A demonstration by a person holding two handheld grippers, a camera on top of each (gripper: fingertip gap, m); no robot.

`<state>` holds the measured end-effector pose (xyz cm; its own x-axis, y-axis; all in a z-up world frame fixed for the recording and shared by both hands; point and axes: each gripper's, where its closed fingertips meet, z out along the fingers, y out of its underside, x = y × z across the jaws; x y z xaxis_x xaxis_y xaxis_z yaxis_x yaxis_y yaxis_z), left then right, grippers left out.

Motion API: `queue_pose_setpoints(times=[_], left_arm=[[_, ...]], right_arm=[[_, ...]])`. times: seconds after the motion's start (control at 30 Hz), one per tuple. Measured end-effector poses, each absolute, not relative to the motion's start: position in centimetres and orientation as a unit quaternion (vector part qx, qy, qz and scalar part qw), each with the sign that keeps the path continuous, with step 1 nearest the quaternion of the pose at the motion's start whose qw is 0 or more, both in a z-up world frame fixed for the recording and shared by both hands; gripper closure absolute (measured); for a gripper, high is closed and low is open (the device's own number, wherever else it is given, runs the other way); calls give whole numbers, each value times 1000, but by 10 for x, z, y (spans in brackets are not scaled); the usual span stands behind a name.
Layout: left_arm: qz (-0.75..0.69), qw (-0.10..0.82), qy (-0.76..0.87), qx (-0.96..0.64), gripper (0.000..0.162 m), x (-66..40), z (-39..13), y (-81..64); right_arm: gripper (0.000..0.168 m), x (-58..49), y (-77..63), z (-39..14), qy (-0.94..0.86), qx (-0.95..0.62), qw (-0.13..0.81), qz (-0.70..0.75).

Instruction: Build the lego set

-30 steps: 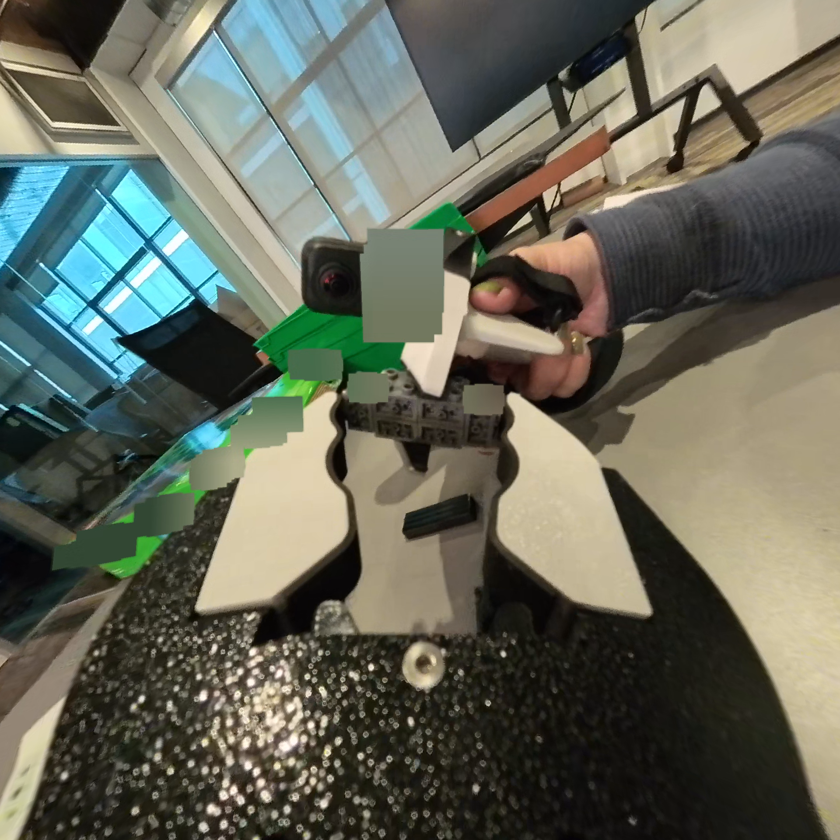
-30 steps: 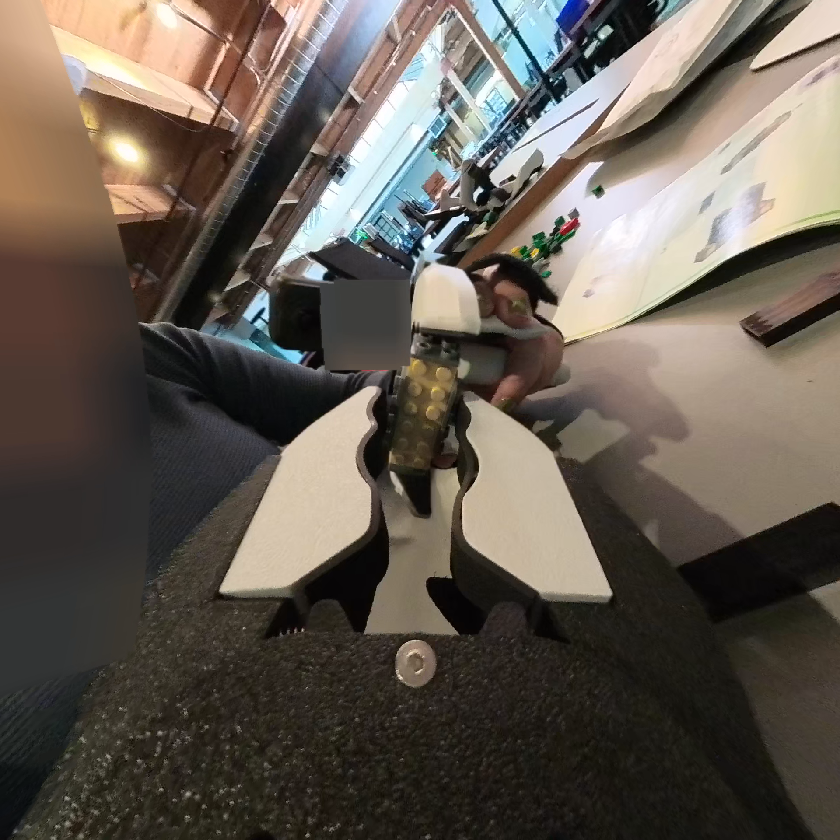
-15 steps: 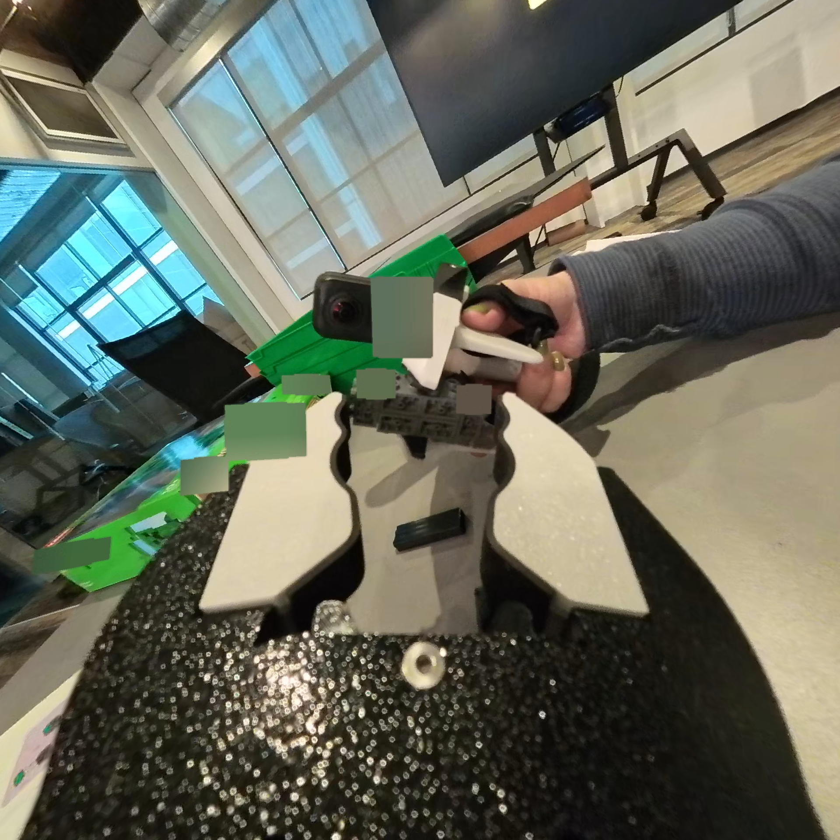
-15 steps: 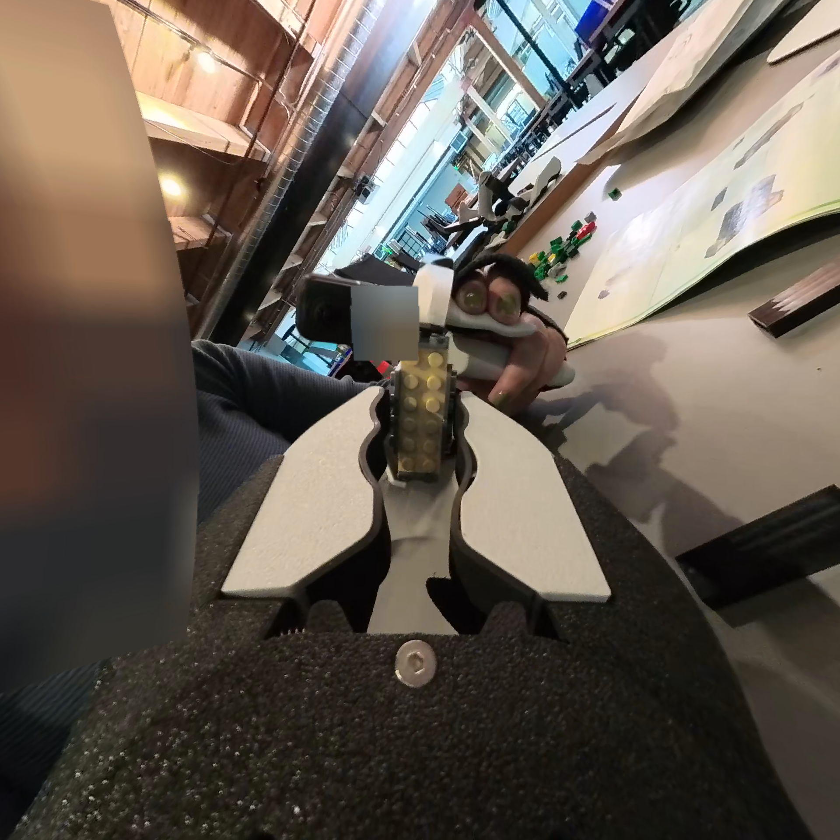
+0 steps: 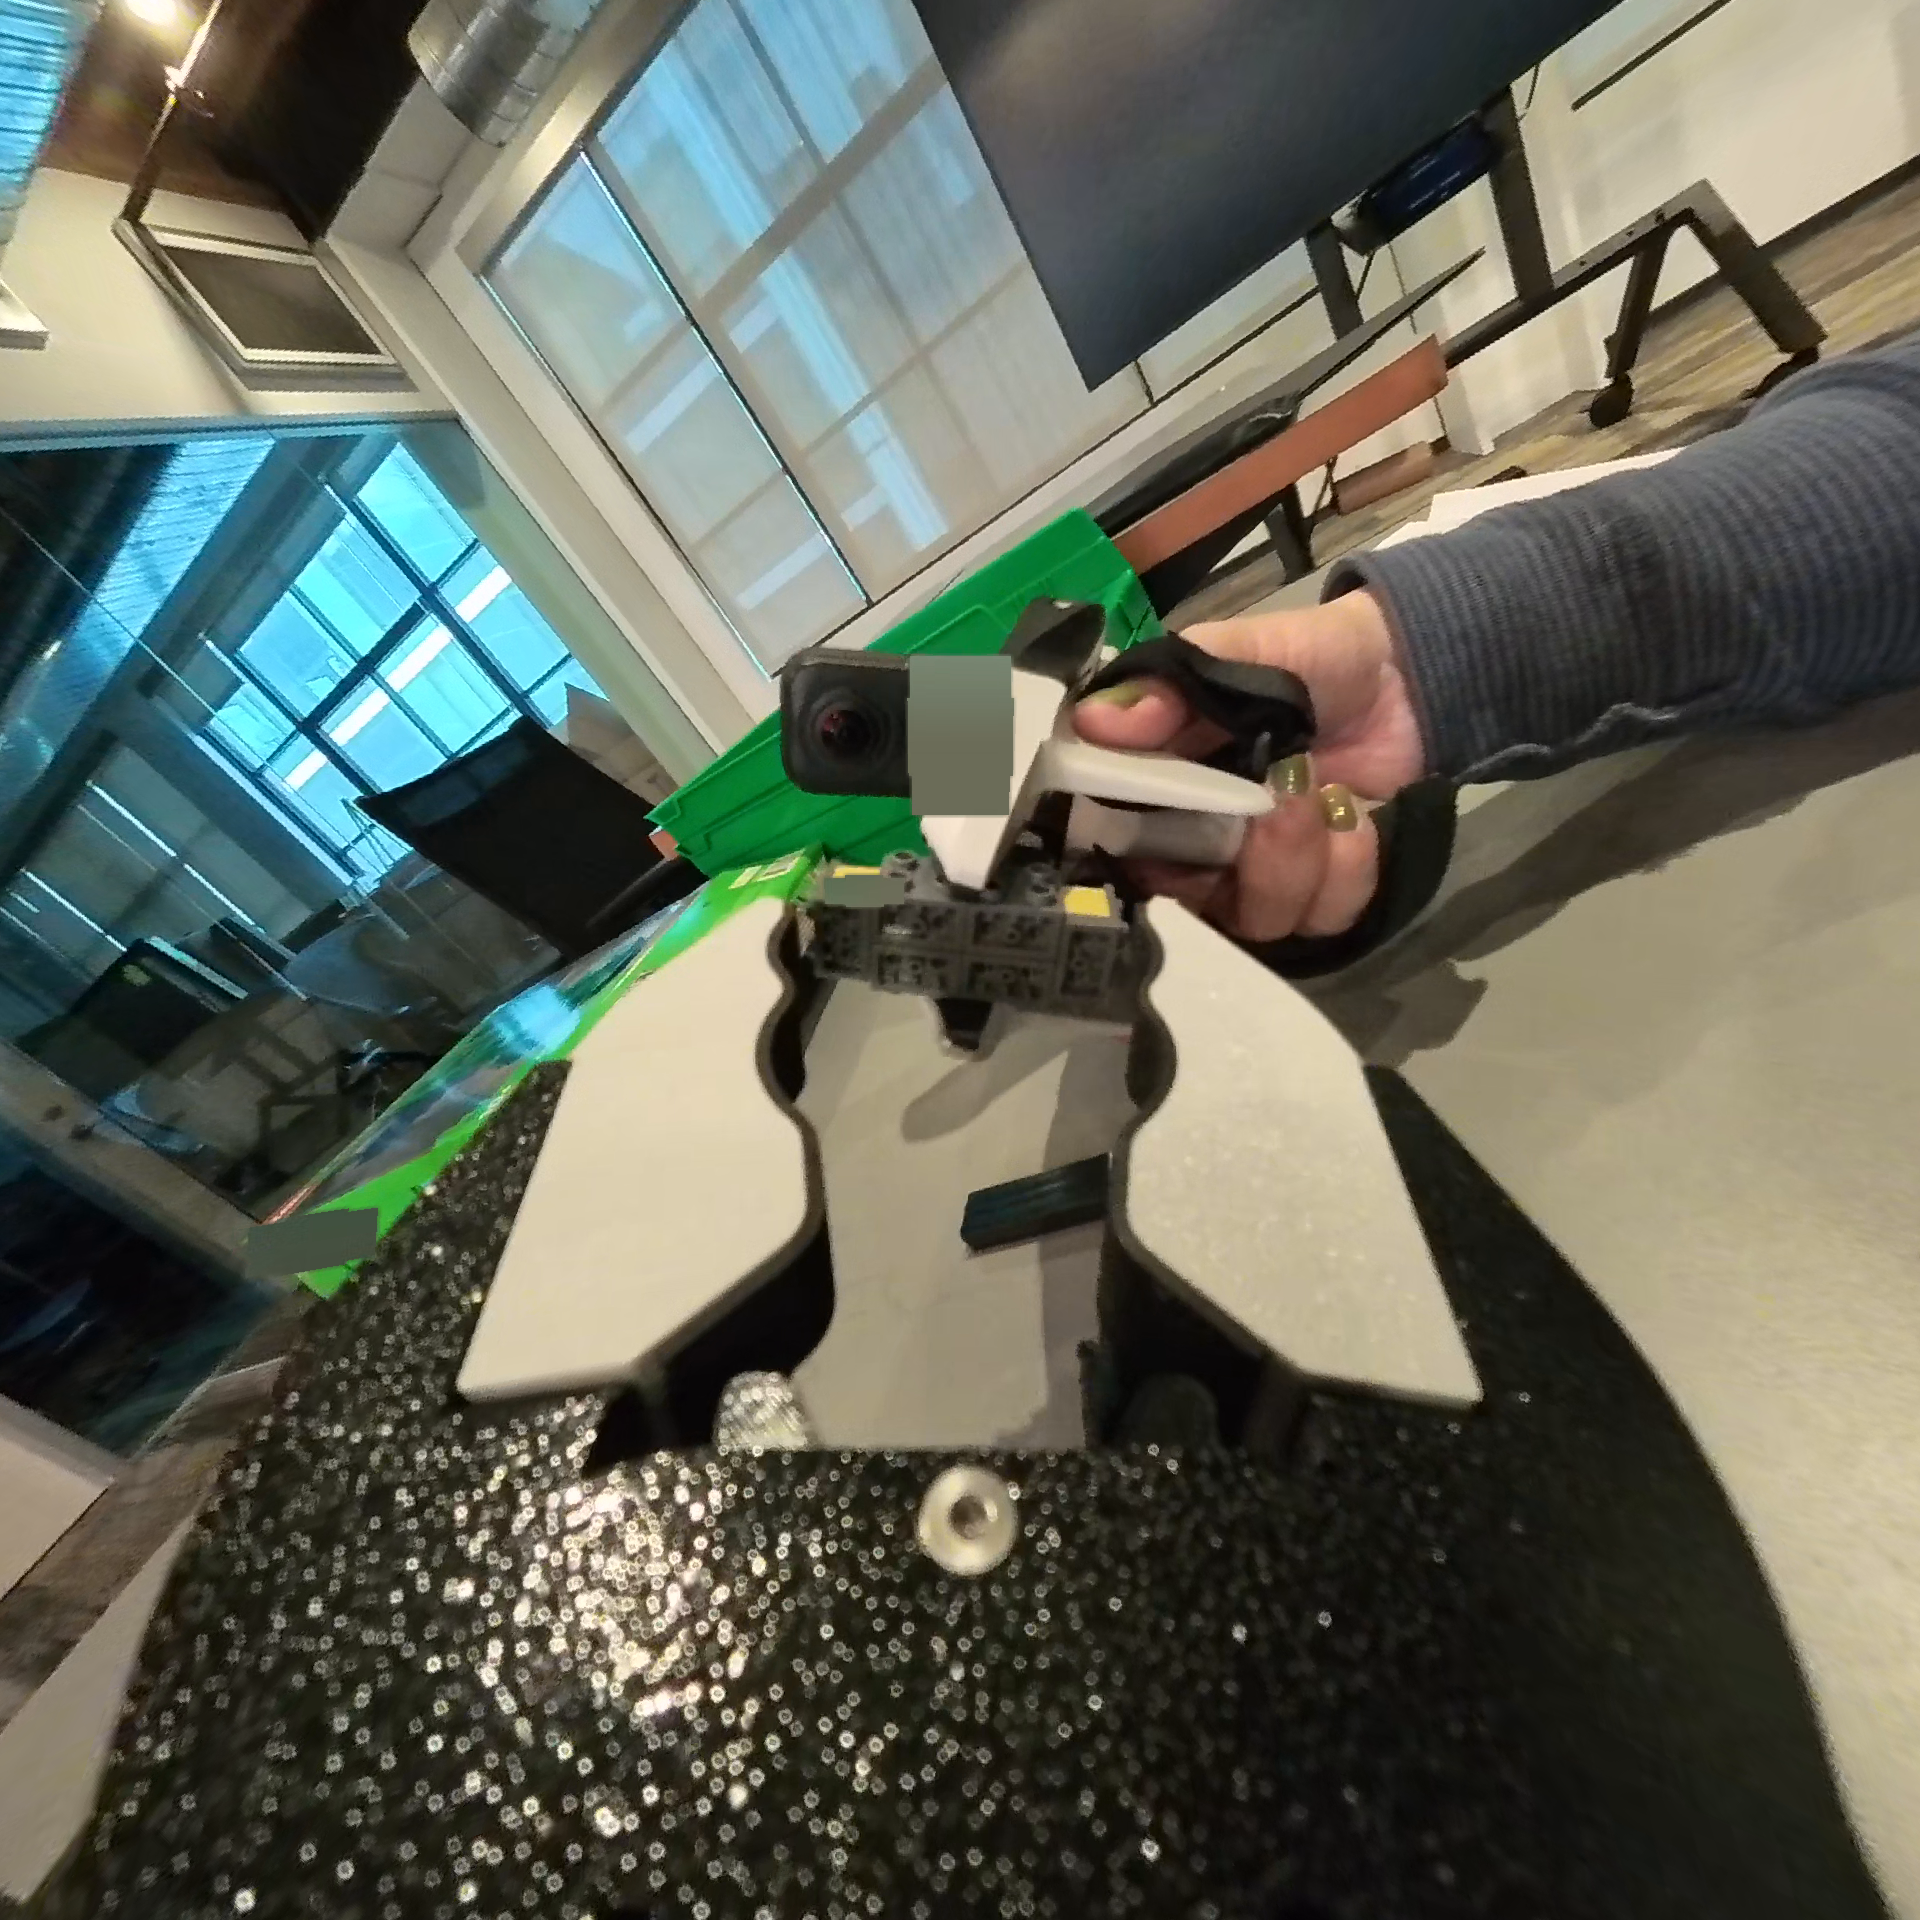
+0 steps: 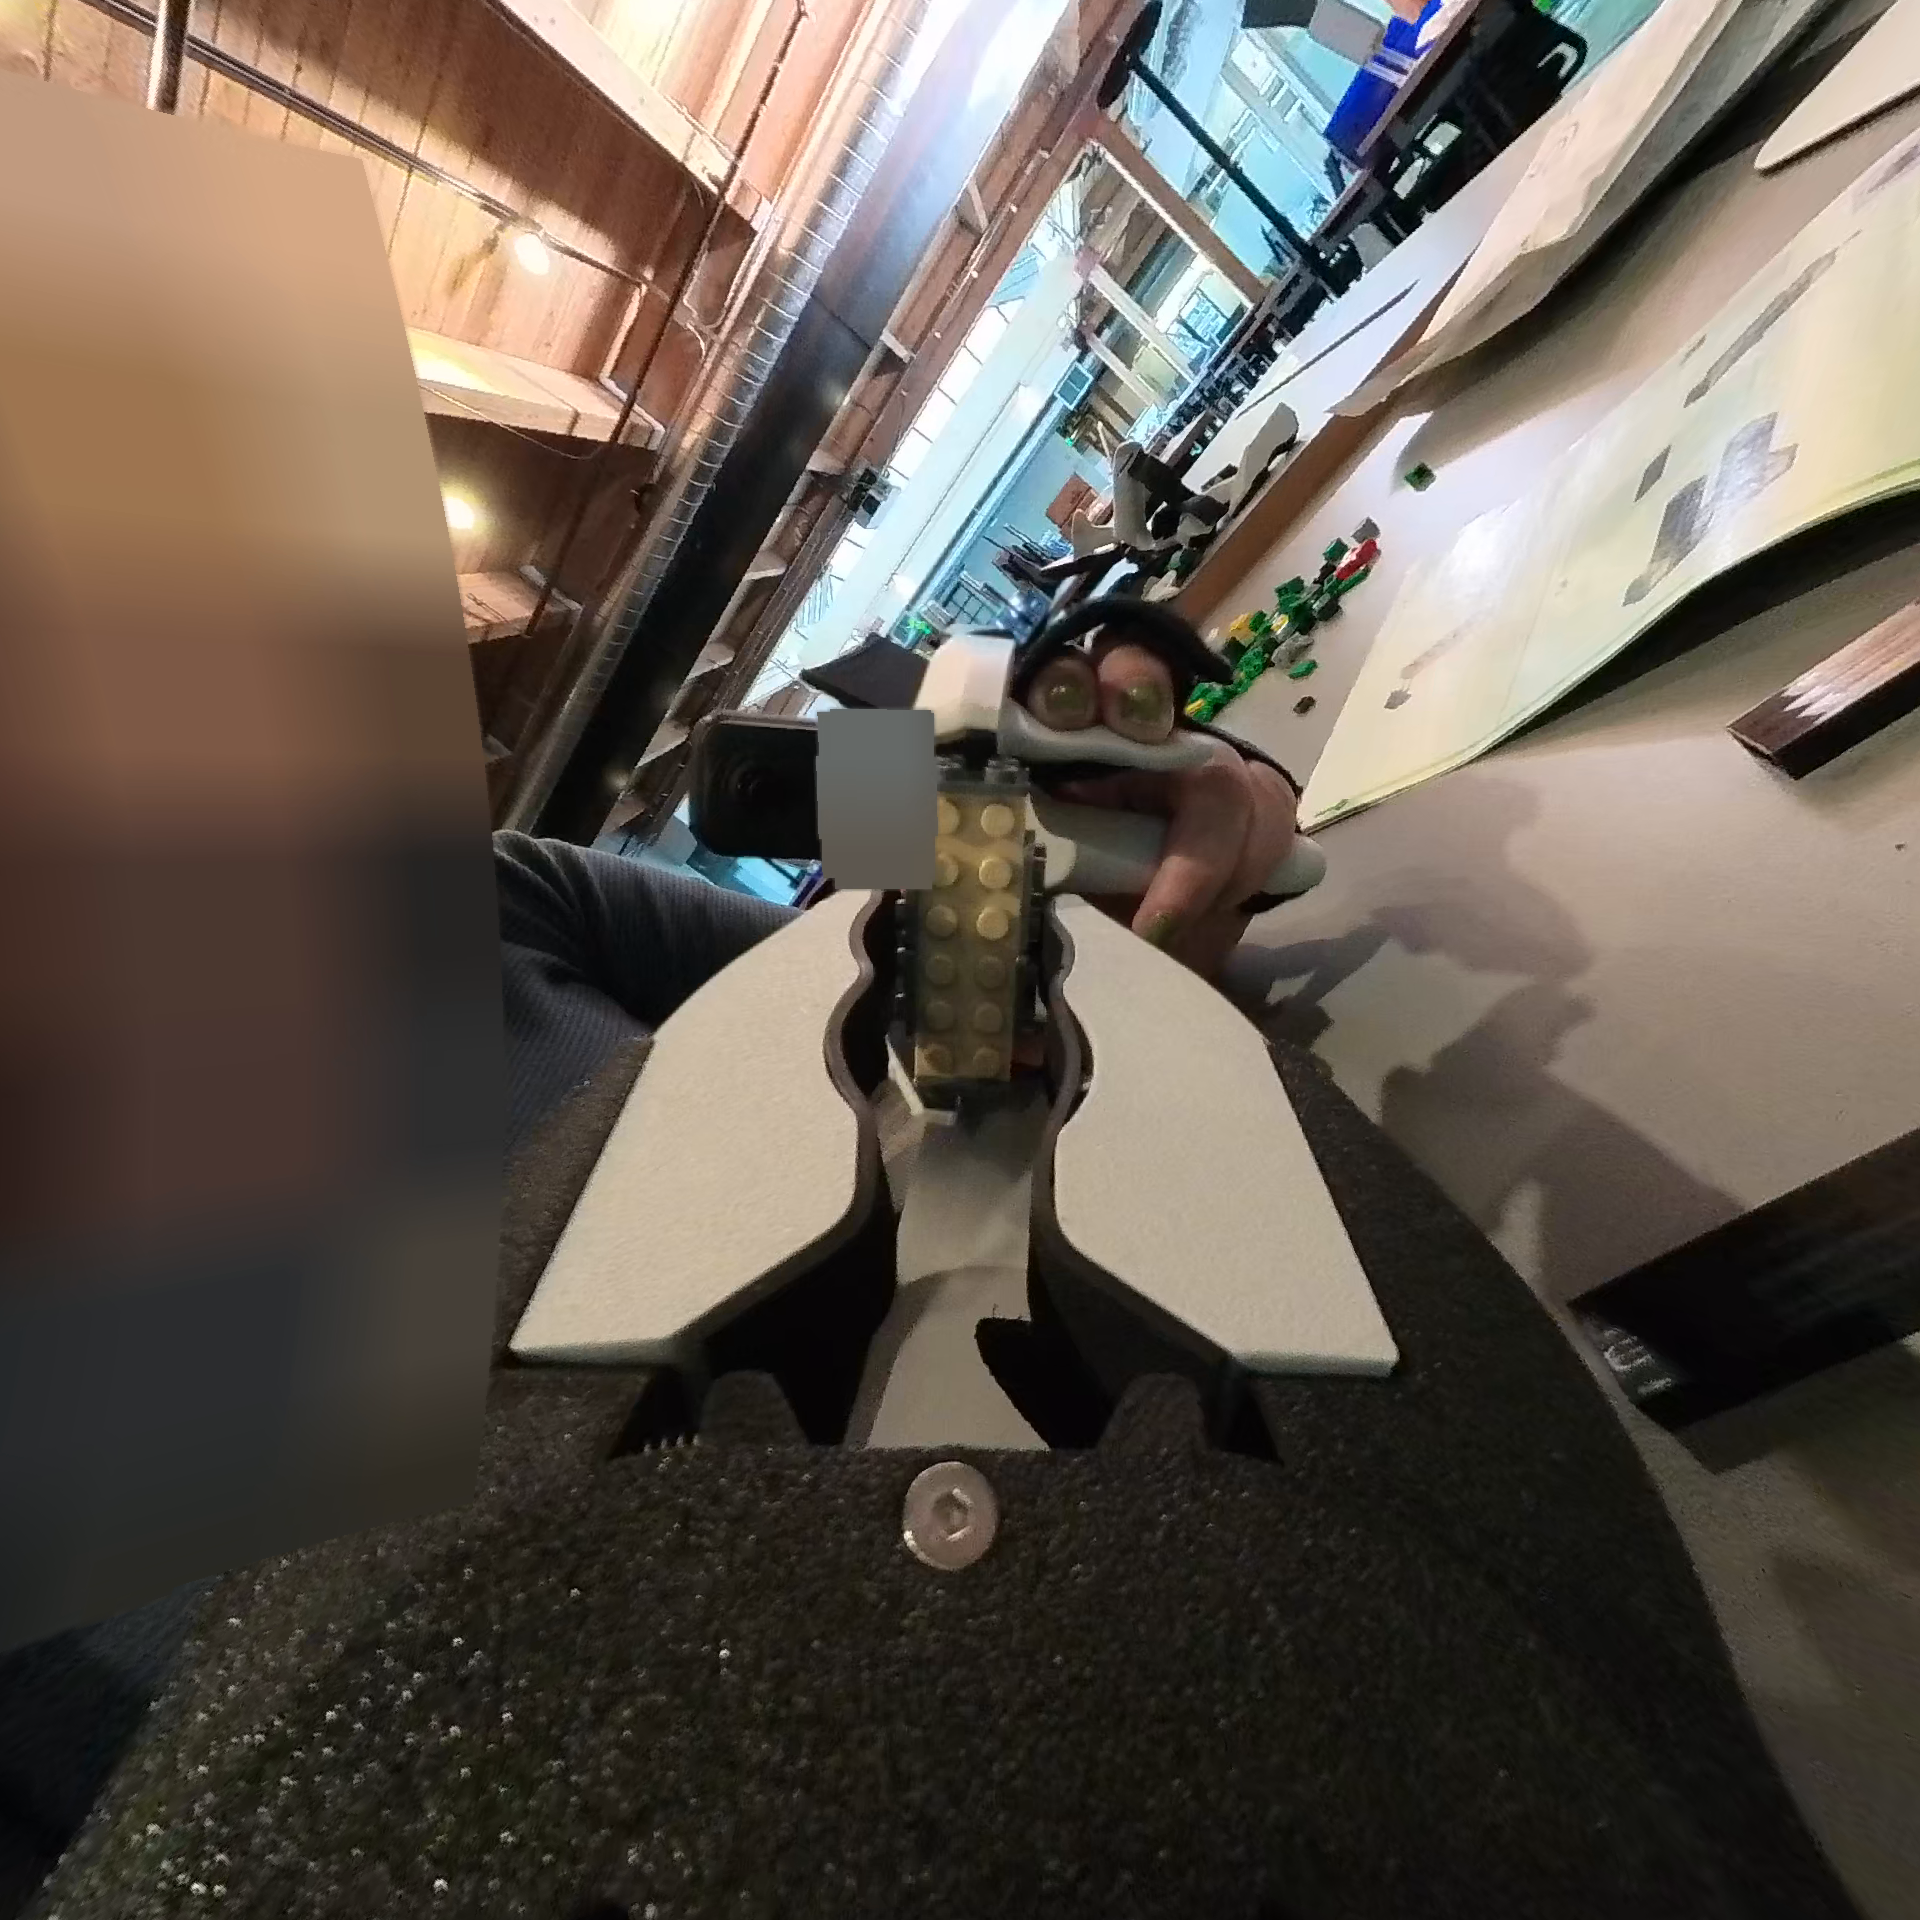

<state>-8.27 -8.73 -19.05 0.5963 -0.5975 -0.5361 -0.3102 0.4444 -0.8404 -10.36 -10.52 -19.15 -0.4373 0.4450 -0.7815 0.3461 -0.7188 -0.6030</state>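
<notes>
My left gripper (image 5: pixel 961 961) clamps the grey lego assembly (image 5: pixel 966 951) by its two ends, fingers narrowed onto it, the block lying crosswise at twelve o'clock from my camera. My right gripper (image 6: pixel 961 971) pinches the same assembly (image 6: pixel 971 951) from the other side — there it runs lengthwise between the fingers, tan studded face up. Both hold it raised above the grey table (image 5: pixel 1714 1039). A dark flat piece (image 5: pixel 1034 1216) lies on the table below, between my left fingers. Towards one o'clock in the right view, loose green bricks (image 6: pixel 1278 623) lie scattered beside the open instruction booklet (image 6: pixel 1621 540). A green box (image 5: pixel 904 717) stands behind my right hand (image 5: pixel 1299 800) — at eleven o'clock.
</notes>
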Motion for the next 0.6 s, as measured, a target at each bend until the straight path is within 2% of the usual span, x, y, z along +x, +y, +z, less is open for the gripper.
queue_pose_setpoints(times=[0.6], left_arm=[[-99,725,453,-509,104,-81,-192,-90]], right_arm=[[143,-104,-109,-193,-373,-526,11,764]])
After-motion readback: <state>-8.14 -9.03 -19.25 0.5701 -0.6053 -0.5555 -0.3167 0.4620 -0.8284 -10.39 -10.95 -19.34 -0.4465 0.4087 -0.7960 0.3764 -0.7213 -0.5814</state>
